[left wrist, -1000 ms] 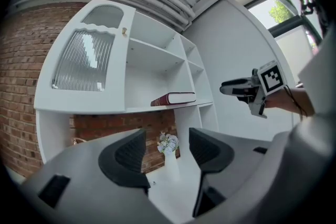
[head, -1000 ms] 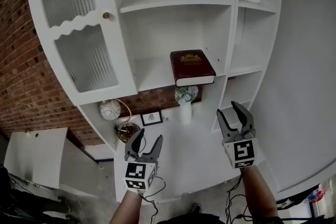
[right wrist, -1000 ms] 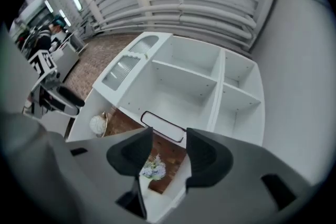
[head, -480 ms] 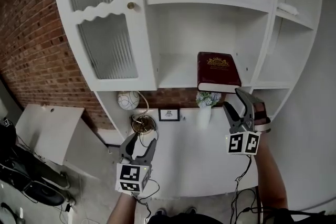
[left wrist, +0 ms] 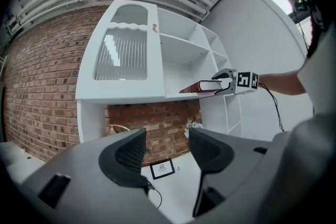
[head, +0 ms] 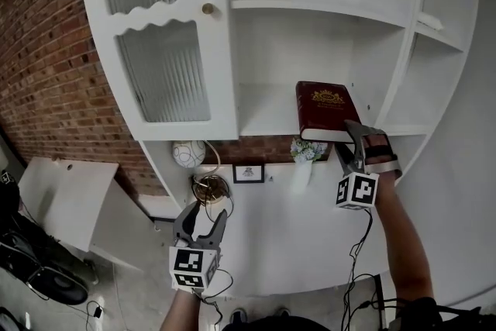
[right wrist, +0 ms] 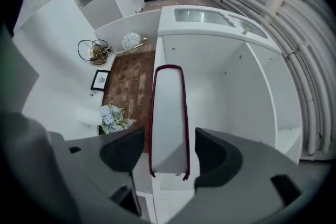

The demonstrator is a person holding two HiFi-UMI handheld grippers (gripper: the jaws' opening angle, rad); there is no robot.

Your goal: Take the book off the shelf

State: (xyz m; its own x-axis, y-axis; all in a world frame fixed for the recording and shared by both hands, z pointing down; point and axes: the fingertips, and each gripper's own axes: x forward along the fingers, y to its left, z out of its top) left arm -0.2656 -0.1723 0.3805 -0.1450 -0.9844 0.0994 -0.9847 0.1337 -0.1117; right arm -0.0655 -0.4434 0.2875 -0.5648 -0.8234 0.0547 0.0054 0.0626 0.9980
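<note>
A dark red book [head: 325, 108] with a gold crest lies flat on the white shelf [head: 263, 114], its near end overhanging the front edge. My right gripper [head: 350, 142] is raised to that end. In the right gripper view the book's page edge [right wrist: 169, 118] sits between the opening jaws with a gap on each side of the right gripper [right wrist: 167, 155]. My left gripper [head: 203, 215] hangs low and open, empty, well below the shelf. The left gripper view shows the left gripper [left wrist: 168, 149] facing the book [left wrist: 202, 86] and the right gripper [left wrist: 224, 83] from a distance.
A ribbed-glass cabinet door [head: 159, 66] hangs left of the shelf bay. Below the shelf stand a vase of flowers [head: 304, 159], a small picture frame [head: 248, 172] and a round ornament [head: 188, 153] on a white counter. A brick wall [head: 46, 74] is to the left.
My right gripper has risen to the shelf and its jaws have widened around the book's near end. The left gripper sits lower in the head view. The book has not moved.
</note>
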